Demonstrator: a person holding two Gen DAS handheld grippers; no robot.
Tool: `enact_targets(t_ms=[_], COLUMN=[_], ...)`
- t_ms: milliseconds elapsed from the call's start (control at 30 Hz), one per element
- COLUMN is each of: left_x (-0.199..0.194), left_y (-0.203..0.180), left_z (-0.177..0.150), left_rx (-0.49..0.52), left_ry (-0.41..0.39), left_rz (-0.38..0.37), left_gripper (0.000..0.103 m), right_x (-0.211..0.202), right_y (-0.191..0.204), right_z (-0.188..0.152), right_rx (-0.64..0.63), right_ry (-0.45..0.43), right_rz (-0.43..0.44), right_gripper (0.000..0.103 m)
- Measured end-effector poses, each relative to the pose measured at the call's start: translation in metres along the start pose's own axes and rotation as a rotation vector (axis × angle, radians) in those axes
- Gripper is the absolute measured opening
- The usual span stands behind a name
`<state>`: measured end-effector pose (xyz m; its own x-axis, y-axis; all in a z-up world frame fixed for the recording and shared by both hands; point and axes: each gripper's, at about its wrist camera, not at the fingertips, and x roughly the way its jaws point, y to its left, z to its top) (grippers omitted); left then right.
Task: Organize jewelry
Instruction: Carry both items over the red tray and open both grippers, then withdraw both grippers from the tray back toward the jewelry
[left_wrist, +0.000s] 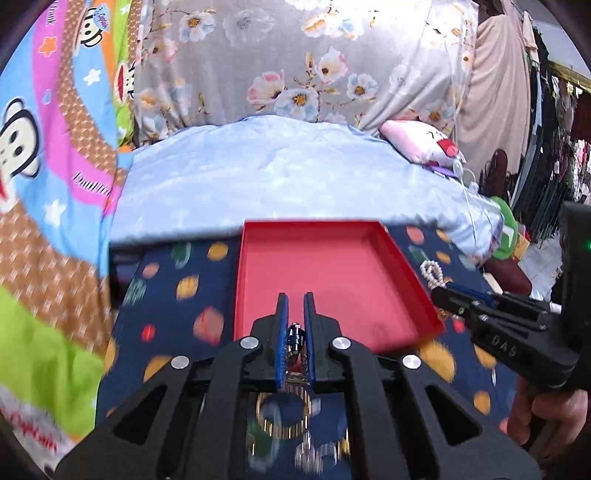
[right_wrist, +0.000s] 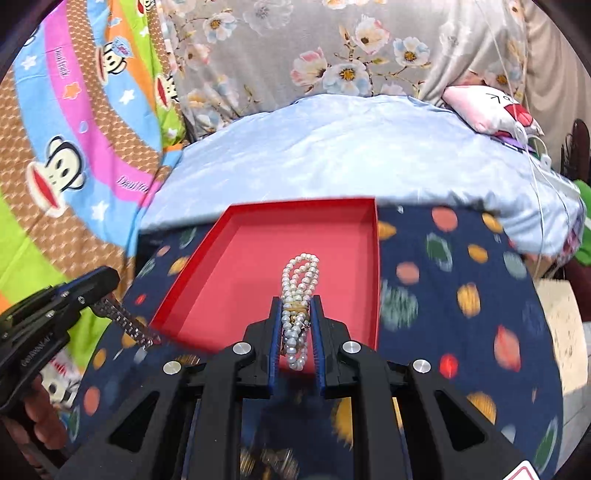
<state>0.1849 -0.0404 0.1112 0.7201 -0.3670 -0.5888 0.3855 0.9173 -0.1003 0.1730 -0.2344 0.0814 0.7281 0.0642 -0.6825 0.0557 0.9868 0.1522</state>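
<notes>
A shallow red tray (left_wrist: 406, 280) (right_wrist: 207, 258) lies on a dark blue cloth with coloured dots. My left gripper (left_wrist: 295, 297) is shut on a silver metal bracelet (left_wrist: 295, 339) and hovers over the tray's near edge; the bracelet hangs down as a band in the right wrist view (right_wrist: 127, 319). My right gripper (right_wrist: 297, 301) is shut on a white pearl bracelet (right_wrist: 301, 275) above the tray's near right part; the pearls also show in the left wrist view (left_wrist: 433, 274).
Blurred gold rings and other jewelry (left_wrist: 284, 421) lie on the dotted cloth (right_wrist: 461, 295) below the left gripper. A pale blue quilt (left_wrist: 277, 177) lies behind the tray, with a pink cushion (left_wrist: 424, 144) at the far right. Patterned fabrics hang behind.
</notes>
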Motion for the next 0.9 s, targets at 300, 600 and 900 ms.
enact_targets(t_ms=[300, 600, 900], left_x=[0.102, 0.162, 0.125], left_y=[0.003, 0.001, 0.021], left_z=[0.065, 0.075, 0.068], left_rx=[-0.004, 0.020, -0.021], left_ry=[0.019, 0.047, 0.010], left_rz=[-0.028, 0.022, 0.087], left_gripper=[0.007, 0.008, 0.048], right_x=[0.095, 0.134, 0.093], right_y=[-0.022, -0.020, -0.028], right_z=[0.060, 0.077, 0.069], right_rx=[0.058, 0.029, 0.055], right_ry=[0.105, 0.138, 0.046], right_rz=[0.028, -0.023, -0.029], right_gripper=[0.014, 0.018, 0.038])
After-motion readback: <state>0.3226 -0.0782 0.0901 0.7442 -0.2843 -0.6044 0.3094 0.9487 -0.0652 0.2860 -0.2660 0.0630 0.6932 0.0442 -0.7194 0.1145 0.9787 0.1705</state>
